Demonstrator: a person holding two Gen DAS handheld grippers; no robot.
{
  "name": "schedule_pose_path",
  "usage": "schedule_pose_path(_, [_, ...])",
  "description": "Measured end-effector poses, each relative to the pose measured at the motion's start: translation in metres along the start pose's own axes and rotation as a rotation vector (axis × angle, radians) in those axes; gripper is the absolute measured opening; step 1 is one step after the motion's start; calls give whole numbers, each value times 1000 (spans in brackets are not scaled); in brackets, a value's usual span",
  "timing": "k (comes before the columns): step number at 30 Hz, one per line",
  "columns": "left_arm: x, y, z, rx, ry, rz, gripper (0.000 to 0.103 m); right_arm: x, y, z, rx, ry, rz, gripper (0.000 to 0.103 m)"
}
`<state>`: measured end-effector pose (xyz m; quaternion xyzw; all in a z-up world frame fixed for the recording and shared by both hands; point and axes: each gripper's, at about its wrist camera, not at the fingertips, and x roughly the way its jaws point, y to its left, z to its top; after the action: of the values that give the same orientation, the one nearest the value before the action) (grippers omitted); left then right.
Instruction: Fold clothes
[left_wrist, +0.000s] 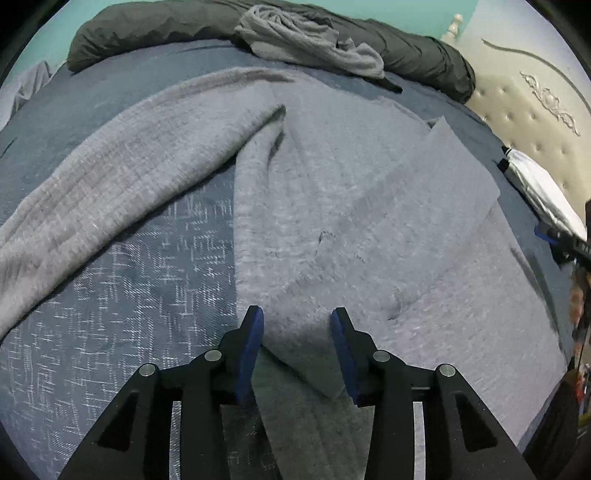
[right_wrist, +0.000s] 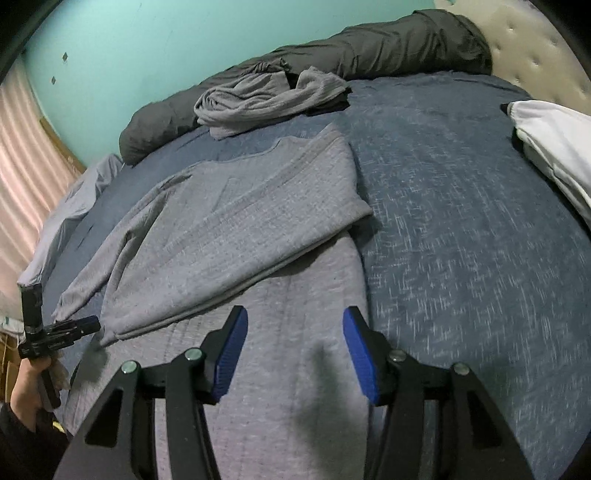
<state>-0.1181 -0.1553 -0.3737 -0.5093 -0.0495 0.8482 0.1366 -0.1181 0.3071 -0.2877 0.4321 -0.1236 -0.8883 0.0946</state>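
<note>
A grey long-sleeved top (left_wrist: 332, 206) lies flat on the blue bedspread (left_wrist: 129, 295). One sleeve (left_wrist: 122, 184) stretches out to the left; the other side is folded across the body (right_wrist: 236, 229). My left gripper (left_wrist: 297, 321) is open, low over the top's near edge, with cloth between the fingers but not gripped. My right gripper (right_wrist: 293, 319) is open over the top's lower body (right_wrist: 288, 332), near its right edge. The left gripper also shows at the left edge of the right wrist view (right_wrist: 74, 328).
A crumpled grey garment (right_wrist: 266, 99) lies at the far side against a rolled dark duvet (right_wrist: 388, 48). A folded white garment (right_wrist: 554, 147) lies near the tufted headboard (left_wrist: 535, 110). A teal wall (right_wrist: 147, 55) lies beyond the bed.
</note>
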Motion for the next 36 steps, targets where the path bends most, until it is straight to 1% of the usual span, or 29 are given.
schedule_pose_path(1, [1, 0, -1, 0, 2, 0, 38, 2, -2, 3, -5, 6, -2, 54])
schedule_pose_path(2, [2, 1, -1, 0, 3, 0, 33, 4, -4, 7, -10, 10, -23, 54])
schedule_pose_path(3, [2, 1, -2, -1, 3, 0, 18, 6, -6, 11, -14, 13, -45, 54])
schedule_pose_path(5, [3, 2, -4, -1, 2, -2, 9, 11, -12, 21, -25, 25, -84, 55])
schedule_pose_path(6, [2, 1, -4, 3, -1, -1, 6, 14, -15, 26, -38, 34, -103, 55])
schedule_pose_path(7, [1, 0, -5, 8, -3, 0, 5, 19, -18, 30, -57, 47, -132, 57])
schedule_pose_path(10, [-1, -1, -6, 21, -10, 3, 5, 39, -30, 39, -94, 122, -217, 58])
schedule_pose_path(12, [0, 0, -7, 13, -7, -5, 4, 52, -40, 41, -88, 149, -234, 58])
schedule_pose_path(15, [2, 2, -9, 9, 1, -5, 4, 69, -48, 48, -72, 145, -250, 58])
schedule_pose_path(17, [5, 1, -11, 14, 8, 0, 4, 79, -49, 52, -57, 132, -220, 58])
schedule_pose_path(21, [9, -2, -13, 25, 19, 9, 4, 99, -46, 60, -60, 113, -224, 58])
schedule_pose_path(25, [11, -5, -14, 36, 26, 17, 4, 108, -46, 68, -61, 88, -248, 57])
schedule_pose_path(30, [12, -8, -15, 51, 29, 27, 4, 106, -41, 79, -74, 6, -209, 55])
schedule_pose_path(31, [12, -8, -16, 51, 30, 26, 4, 107, -39, 81, -87, 4, -209, 53])
schedule_pose_path(32, [12, -8, -16, 51, 31, 25, 4, 111, -36, 81, -103, 18, -204, 48])
schedule_pose_path(33, [12, -8, -16, 50, 32, 24, 4, 115, -32, 81, -119, 33, -203, 28])
schedule_pose_path(34, [12, -8, -16, 48, 34, 23, 4, 119, -31, 81, -142, 56, -227, 19])
schedule_pose_path(35, [12, -8, -17, 49, 34, 24, 4, 121, -31, 80, -153, 64, -238, 17])
schedule_pose_path(36, [12, -9, -17, 51, 34, 26, 4, 122, -31, 80, -164, 71, -250, 10])
